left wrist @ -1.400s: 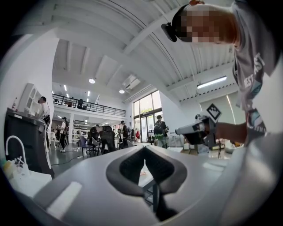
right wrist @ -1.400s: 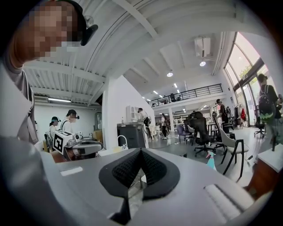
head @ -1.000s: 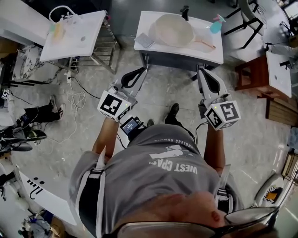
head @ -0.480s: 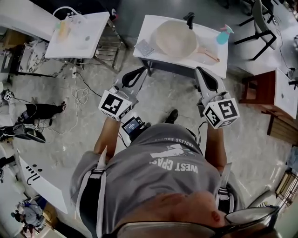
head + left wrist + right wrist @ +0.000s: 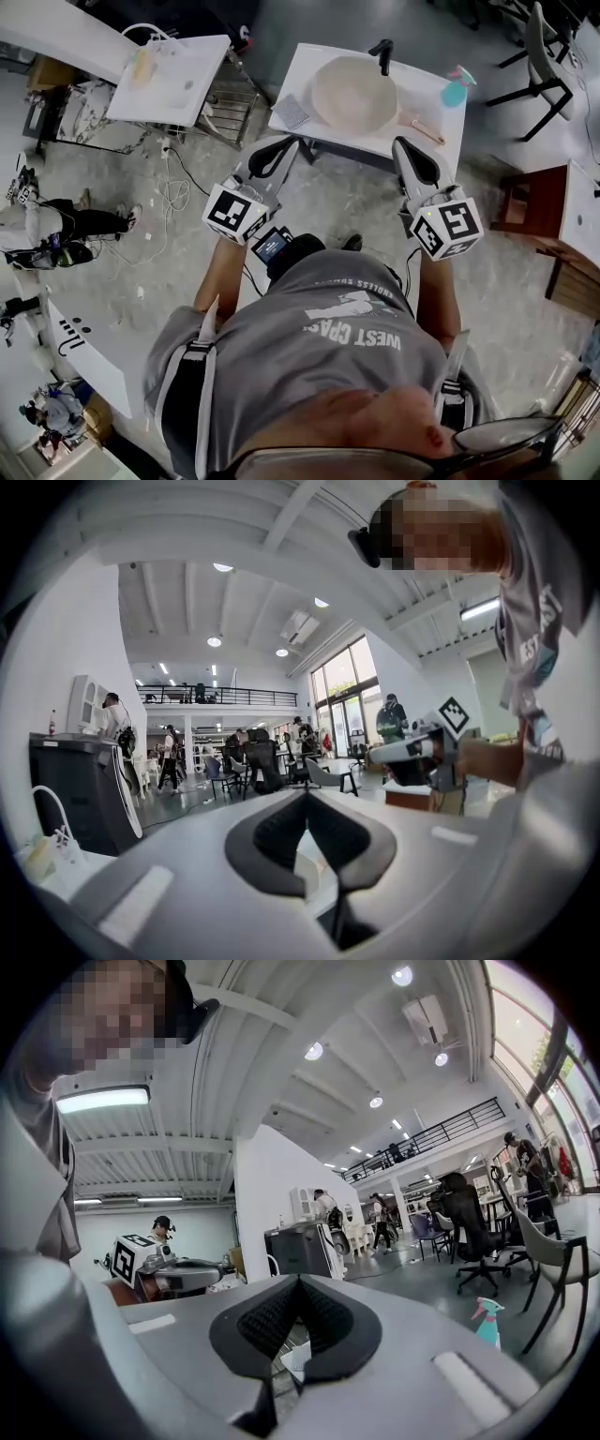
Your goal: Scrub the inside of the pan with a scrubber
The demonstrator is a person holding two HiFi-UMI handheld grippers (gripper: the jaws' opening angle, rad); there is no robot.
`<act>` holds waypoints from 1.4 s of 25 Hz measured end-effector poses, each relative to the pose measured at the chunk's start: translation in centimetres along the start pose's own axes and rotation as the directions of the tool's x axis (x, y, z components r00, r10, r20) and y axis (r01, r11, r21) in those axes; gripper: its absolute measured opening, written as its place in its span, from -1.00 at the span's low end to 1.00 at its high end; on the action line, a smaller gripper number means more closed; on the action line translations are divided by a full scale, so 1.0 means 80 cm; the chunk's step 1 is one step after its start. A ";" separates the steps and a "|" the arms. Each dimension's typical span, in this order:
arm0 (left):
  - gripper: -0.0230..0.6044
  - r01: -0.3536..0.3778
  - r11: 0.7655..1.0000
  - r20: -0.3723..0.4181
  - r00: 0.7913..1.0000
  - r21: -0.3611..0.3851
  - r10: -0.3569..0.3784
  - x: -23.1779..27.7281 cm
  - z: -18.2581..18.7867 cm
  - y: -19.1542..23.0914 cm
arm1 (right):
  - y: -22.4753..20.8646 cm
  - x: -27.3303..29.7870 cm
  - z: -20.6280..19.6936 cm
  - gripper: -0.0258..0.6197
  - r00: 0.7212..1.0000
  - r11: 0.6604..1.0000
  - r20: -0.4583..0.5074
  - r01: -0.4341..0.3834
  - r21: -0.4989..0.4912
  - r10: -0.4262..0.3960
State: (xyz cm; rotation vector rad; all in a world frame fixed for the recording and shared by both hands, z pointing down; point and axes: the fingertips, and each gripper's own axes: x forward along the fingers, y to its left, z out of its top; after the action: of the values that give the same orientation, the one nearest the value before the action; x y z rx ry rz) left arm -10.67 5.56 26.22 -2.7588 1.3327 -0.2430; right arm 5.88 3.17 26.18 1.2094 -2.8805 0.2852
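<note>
Both grippers have drawn nearer the white table [image 5: 442, 120] since the earlier view. Left gripper [image 5: 287, 143] and right gripper [image 5: 403, 143]: jaws fully together, nothing held. Pan [image 5: 352, 92] sits on the table, scrubber [image 5: 292, 112] just beside it, untouched. Scrubbing not begun.

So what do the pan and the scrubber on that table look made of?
Pan: probably coated metal. The bowl is an even, matt cream with no glare. Its handle is pinkish tan, so wood or plastic; I can't tell which.
Scrubber: a flat, dull grey square, likely a sponge or mesh pad. It is too small to show its texture.
</note>
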 end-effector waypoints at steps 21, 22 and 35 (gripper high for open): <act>-0.92 0.035 0.999 -0.069 0.997 -0.016 -0.036 0.131 -0.033 0.087 | -0.089 0.053 -0.005 -0.92 0.995 0.996 -0.053 0.085 0.022 -0.084; -0.92 0.030 0.999 -0.085 0.996 -0.013 -0.031 0.134 -0.040 0.097 | -0.092 0.060 -0.007 -0.91 0.995 0.996 -0.058 0.088 0.028 -0.086; -0.92 -0.036 0.999 -0.317 0.948 -0.031 0.025 0.161 -0.190 0.215 | -0.106 0.159 -0.057 -0.92 0.984 0.994 -0.163 0.081 0.068 -0.069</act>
State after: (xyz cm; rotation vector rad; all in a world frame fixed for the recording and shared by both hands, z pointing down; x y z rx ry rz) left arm -18.66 -15.07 40.40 -2.8145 1.4565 -0.6924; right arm 2.63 -10.88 33.04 1.2404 -2.7031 0.4699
